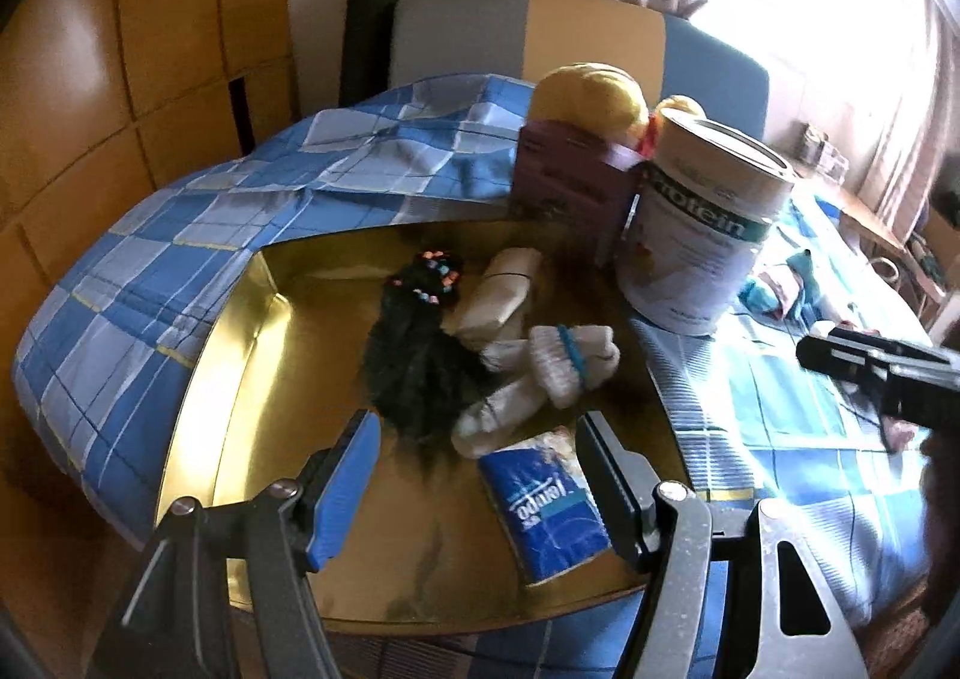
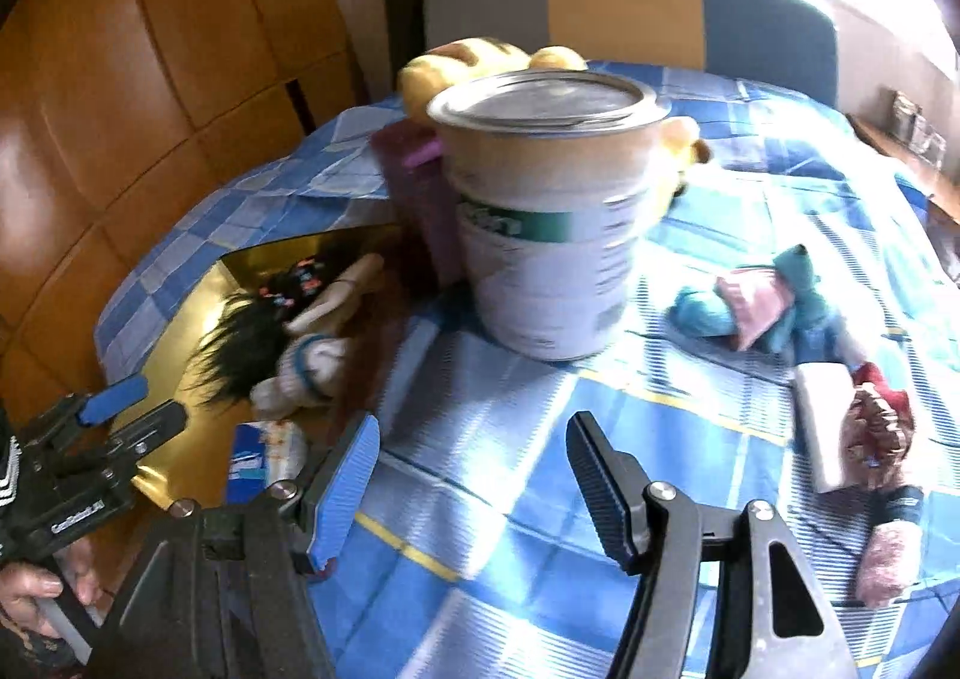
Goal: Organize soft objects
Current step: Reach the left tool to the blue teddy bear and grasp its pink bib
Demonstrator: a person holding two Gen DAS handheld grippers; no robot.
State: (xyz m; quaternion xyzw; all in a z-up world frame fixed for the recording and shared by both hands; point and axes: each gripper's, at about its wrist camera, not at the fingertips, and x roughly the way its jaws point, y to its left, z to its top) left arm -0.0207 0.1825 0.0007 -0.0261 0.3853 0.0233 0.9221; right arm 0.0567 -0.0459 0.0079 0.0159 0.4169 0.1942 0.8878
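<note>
From the left wrist, the left gripper [image 1: 480, 490] tilts down over the gold tray [image 1: 240, 379], jaws apart, empty, above the tissue pack [image 1: 546, 505] beside white socks [image 1: 540, 373]. From the right wrist, the right gripper [image 2: 474, 490] hangs released over the checked cloth [image 2: 510, 439], the teal soft toy [image 2: 774, 307] well right.

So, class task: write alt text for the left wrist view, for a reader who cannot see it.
An open left gripper hovers over a gold tray on a blue checked bedspread, holding a black wig, white socks and a tissue pack. A protein tin stands behind.
</note>
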